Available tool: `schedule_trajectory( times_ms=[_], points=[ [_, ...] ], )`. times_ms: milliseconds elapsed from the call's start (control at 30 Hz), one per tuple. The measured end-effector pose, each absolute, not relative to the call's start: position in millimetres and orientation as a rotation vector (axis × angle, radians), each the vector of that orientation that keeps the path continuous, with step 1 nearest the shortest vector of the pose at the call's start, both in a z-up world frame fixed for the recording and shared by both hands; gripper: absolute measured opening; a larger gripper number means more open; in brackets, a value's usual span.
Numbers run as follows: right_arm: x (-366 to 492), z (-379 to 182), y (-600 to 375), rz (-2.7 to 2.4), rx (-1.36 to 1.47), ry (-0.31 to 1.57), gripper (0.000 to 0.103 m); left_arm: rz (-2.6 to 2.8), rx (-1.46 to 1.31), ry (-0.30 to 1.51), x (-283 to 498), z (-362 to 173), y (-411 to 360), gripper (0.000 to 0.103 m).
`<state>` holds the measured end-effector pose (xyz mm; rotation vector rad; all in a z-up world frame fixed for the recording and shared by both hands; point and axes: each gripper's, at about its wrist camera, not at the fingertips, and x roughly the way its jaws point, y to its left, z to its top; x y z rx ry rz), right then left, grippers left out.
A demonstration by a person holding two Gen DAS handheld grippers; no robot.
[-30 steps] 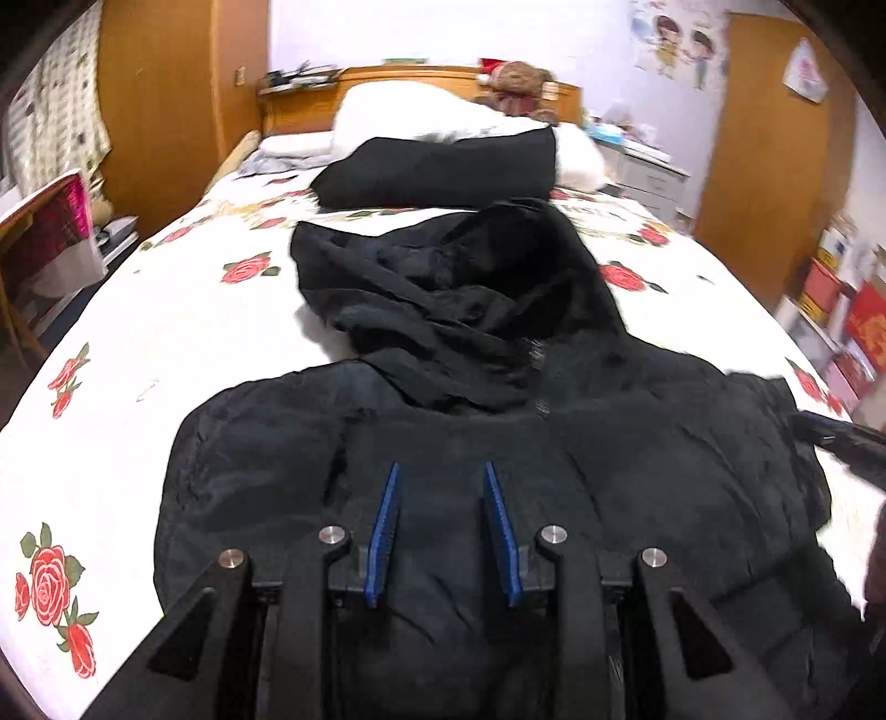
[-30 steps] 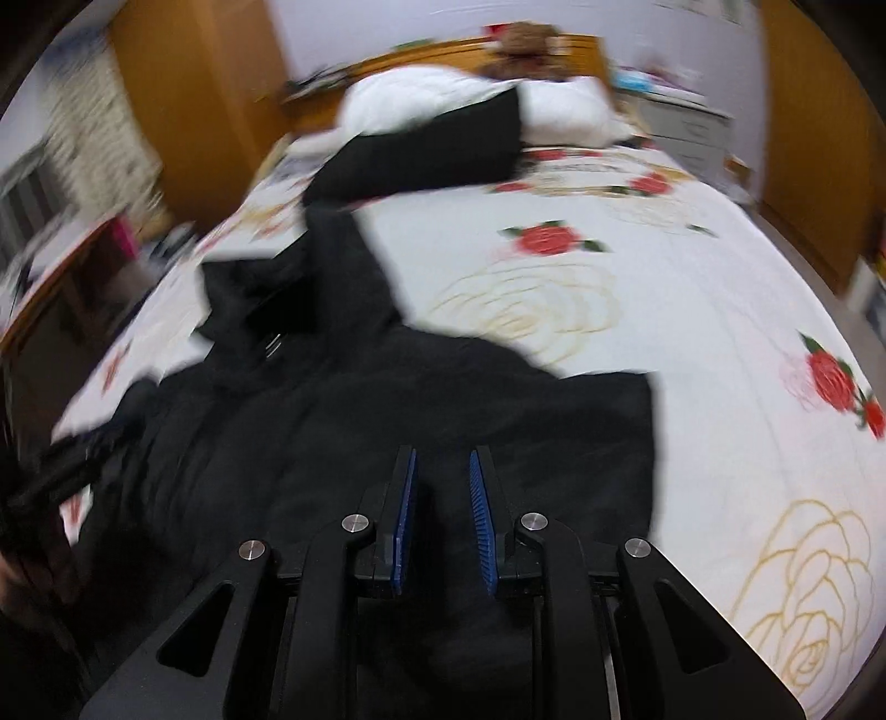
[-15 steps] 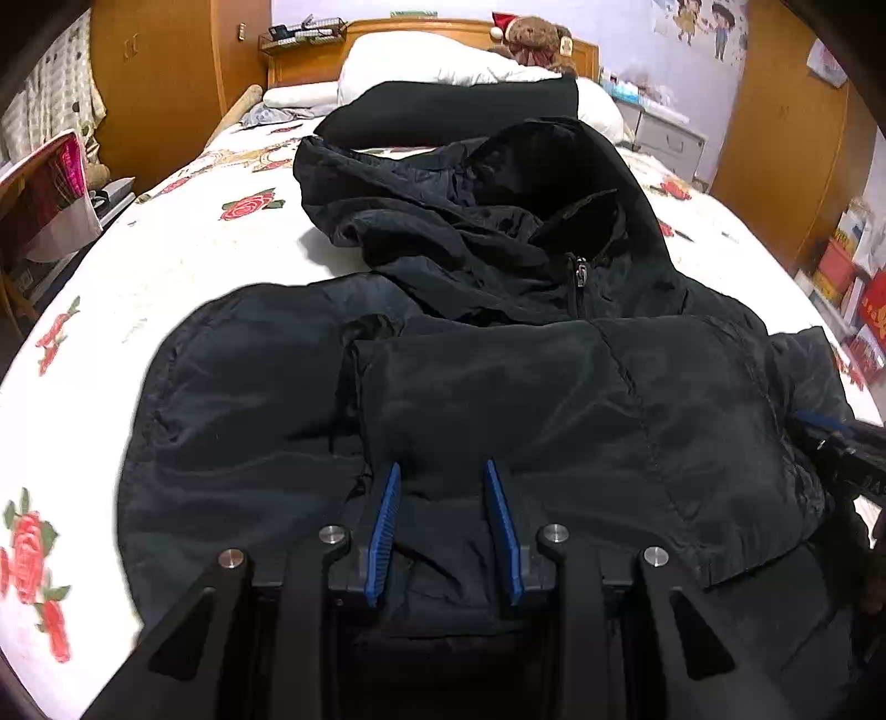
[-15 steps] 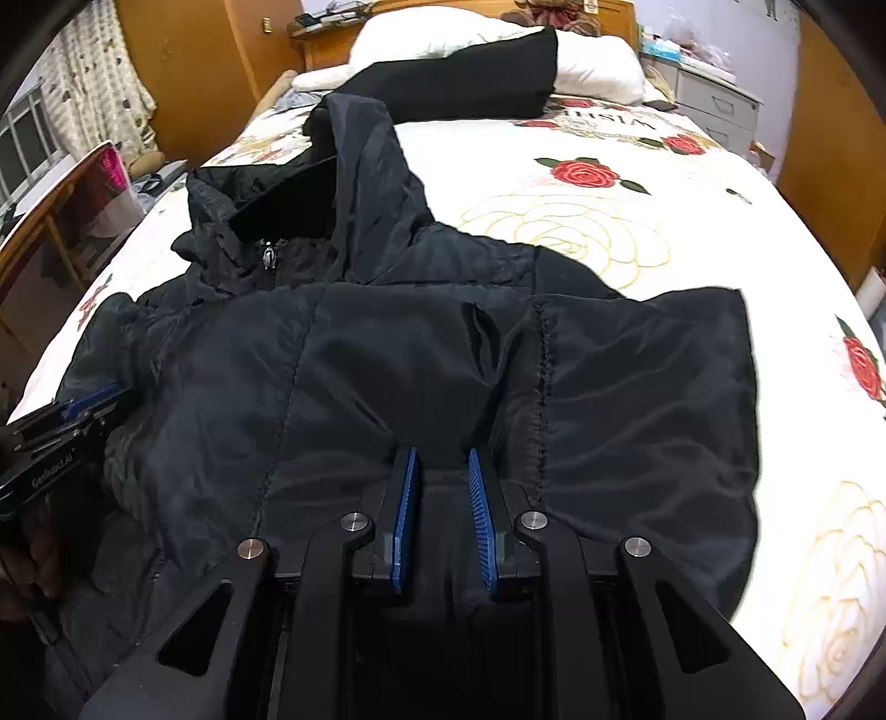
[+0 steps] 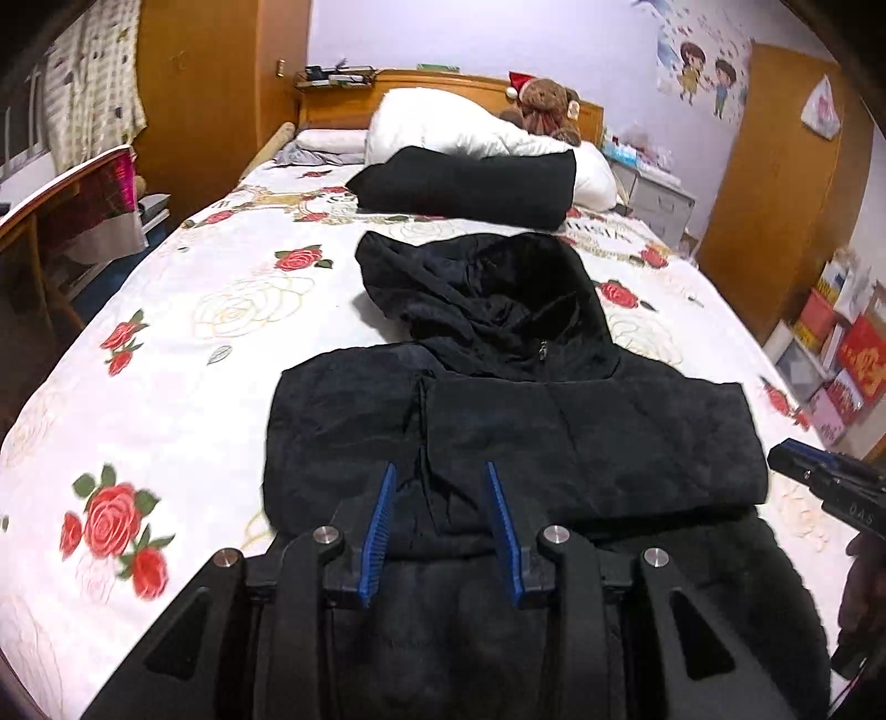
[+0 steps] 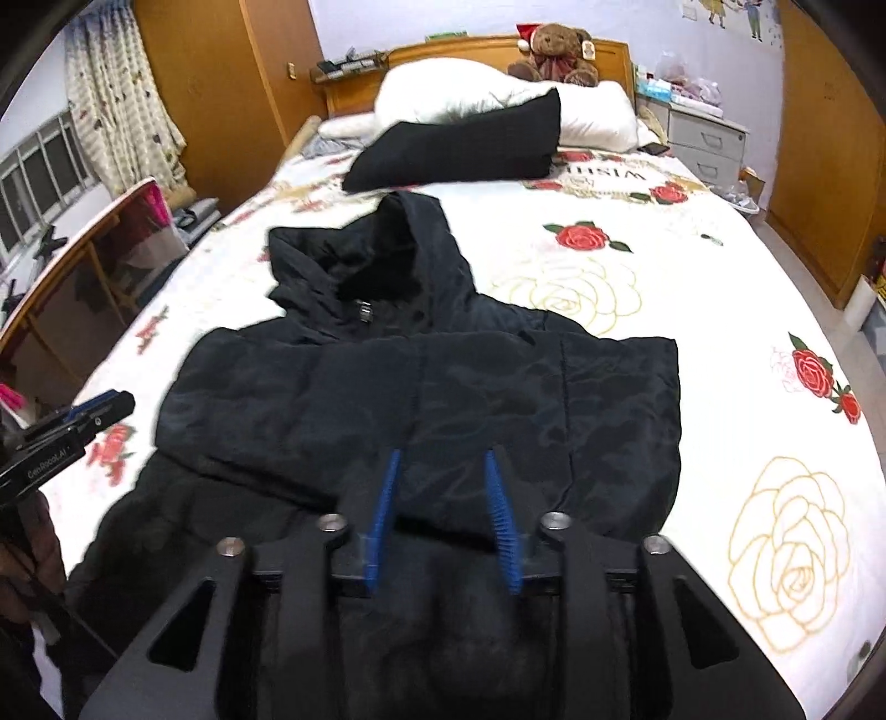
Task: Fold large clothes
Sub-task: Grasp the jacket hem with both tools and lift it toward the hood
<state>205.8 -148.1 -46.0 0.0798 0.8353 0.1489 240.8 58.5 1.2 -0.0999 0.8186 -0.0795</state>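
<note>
A black hooded jacket (image 5: 554, 421) lies on the bed, hood toward the headboard, zipper up, its sides folded in over the chest. It also shows in the right wrist view (image 6: 443, 399). My left gripper (image 5: 440, 487) is open and empty above the jacket's lower left part. My right gripper (image 6: 440, 482) is open and empty above the lower right part. Each gripper shows at the edge of the other's view: the right one (image 5: 819, 482), the left one (image 6: 77, 421).
The bed has a white sheet with roses (image 5: 166, 343). A folded black garment (image 5: 470, 185) lies against white pillows (image 5: 443, 124) with a teddy bear (image 6: 554, 50). A desk (image 6: 72, 266) stands left, drawers (image 6: 703, 138) and wooden doors right.
Both grippers have pulled back and up from the jacket. The right gripper's jaws have opened wider. The jacket now lies flatter with its sides folded in.
</note>
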Motion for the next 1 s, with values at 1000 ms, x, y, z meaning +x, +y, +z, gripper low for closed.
schedule_trajectory(
  times_ms=[1000],
  points=[
    [309,-2,-81,0.214,-0.06,0.767,0.036,-0.078,-0.121,0.797,349,11,98,0.049]
  ],
)
